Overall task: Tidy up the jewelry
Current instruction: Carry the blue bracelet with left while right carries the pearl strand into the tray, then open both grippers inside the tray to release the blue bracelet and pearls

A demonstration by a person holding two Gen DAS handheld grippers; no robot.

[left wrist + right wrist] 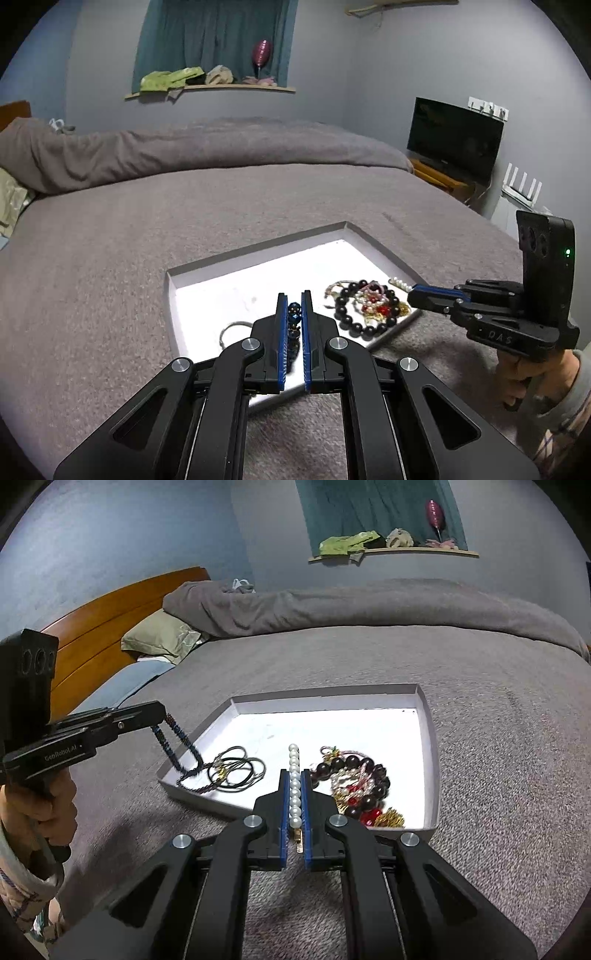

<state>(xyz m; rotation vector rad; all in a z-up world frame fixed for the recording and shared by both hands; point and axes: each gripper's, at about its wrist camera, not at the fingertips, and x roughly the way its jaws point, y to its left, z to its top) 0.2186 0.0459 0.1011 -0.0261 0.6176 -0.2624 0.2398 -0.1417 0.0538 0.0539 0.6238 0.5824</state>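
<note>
Holding two strands at once, one in each of my tongs. My left gripper [294, 306] is clamped on a dark blue beaded strand [293, 325], which runs up the narrow slot between the blue pads. In the right wrist view that same strand [177, 738] hangs from the left gripper [160, 716] at about 9 o'clock and trails down over the near-left wall of the tray into the tray.

My right gripper [294, 775] is clamped on a pearl strand [294, 786]; the white beads sit in a line between the pads and stick out past the tips toward 12 o'clock, with a small gold clasp [298, 840] at the 6 o'clock end. In the left wrist view the right gripper [412, 291] enters from 3 o'clock, pearls [400, 283] showing at its tip.

A shallow white tray [325, 696] lies on the grey bed cover [498, 738]. Inside it, at the left, a coil of thin dark cord [236, 770]. At the right, a heap: a ring of large dark beads [373, 775] around red beads [369, 814] and gold pieces, tangled together; separate items there cannot be told apart. My right hand [532, 373] and left hand [44, 808] grip the handles.
</note>
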